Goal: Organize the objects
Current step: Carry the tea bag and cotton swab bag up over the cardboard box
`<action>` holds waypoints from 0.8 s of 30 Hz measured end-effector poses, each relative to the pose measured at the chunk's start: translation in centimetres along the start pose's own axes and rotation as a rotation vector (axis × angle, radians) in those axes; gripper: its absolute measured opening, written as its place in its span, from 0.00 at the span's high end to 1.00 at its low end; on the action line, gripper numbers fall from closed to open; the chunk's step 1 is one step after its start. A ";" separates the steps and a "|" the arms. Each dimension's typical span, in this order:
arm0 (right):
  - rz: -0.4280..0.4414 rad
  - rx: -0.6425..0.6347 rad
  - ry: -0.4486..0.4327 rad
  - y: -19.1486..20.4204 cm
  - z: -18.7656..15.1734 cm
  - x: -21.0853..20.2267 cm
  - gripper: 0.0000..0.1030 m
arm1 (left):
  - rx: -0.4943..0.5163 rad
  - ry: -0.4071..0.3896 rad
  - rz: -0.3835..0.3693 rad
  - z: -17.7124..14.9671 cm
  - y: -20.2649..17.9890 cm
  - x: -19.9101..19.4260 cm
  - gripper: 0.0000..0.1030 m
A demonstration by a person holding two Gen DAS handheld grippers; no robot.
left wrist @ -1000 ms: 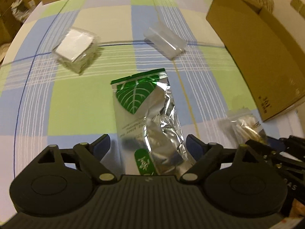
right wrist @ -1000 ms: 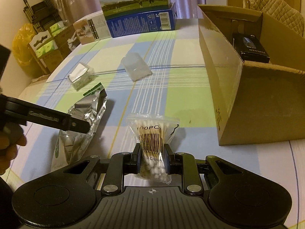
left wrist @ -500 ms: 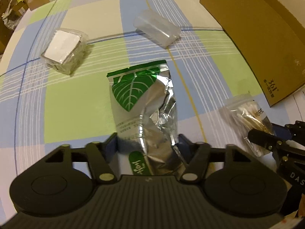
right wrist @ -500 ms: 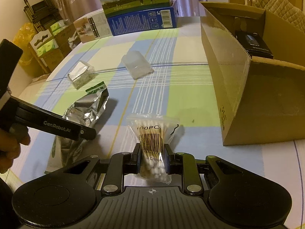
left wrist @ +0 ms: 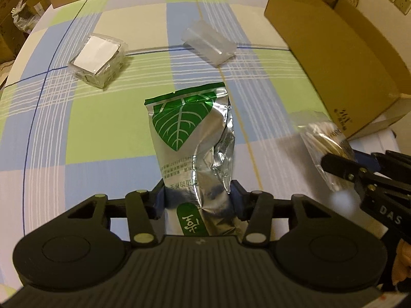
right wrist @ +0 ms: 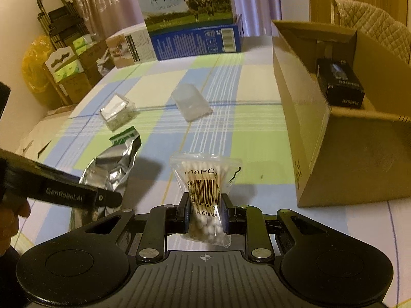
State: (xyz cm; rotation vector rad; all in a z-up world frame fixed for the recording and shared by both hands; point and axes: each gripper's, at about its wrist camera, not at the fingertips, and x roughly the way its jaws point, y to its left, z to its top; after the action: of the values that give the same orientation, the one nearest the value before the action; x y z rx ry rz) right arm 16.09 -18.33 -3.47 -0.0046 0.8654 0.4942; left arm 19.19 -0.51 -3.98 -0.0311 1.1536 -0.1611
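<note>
- L gripper (left wrist: 197, 200): jaws pinching foil pouch (left wrist: 192, 138) at near end; pouch on table.
- R gripper (right wrist: 205, 213): clamped on swab bag (right wrist: 205, 187), near cardboard box (right wrist: 346, 159).
- Step: grasp phase, both items.
- Next: prob. lift, clear box wall, release inside.

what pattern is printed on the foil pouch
A green leaf with white veins on silver foil pouch, with a green top edge; clearest in the left wrist view.
</note>
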 end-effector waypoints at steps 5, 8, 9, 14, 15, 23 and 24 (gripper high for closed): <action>-0.004 -0.001 -0.032 0.2 0.2 -1.7 0.81 | -0.006 -0.038 -0.022 -0.9 -1.4 -2.5 0.56; -0.008 -0.003 -0.048 0.1 0.3 -2.9 0.81 | -0.013 -0.059 -0.042 -1.2 -2.4 -3.8 0.56; -0.009 -0.003 -0.053 0.1 0.3 -3.3 0.81 | -0.019 -0.067 -0.049 -1.3 -2.7 -4.2 0.56; -0.022 -0.006 -0.074 -0.3 0.0 -5.3 0.81 | -0.021 -0.094 -0.081 -1.8 -4.3 -5.9 0.56; -0.024 -0.007 -0.076 -0.4 -0.1 -5.7 0.81 | -0.018 -0.097 -0.085 -1.9 -4.7 -6.1 0.56; -0.057 0.004 -0.100 -1.7 -0.7 -8.4 0.81 | 0.019 -0.126 -0.117 -1.8 -7.2 -7.6 0.56; -0.061 0.007 -0.104 -1.9 -0.7 -8.8 0.81 | 0.026 -0.128 -0.120 -1.8 -7.5 -7.6 0.56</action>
State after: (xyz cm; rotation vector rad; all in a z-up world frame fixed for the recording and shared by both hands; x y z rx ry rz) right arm 11.64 -23.83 2.09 0.0014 0.7629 0.4302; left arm 13.74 -6.75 2.99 -0.0872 1.0219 -0.2767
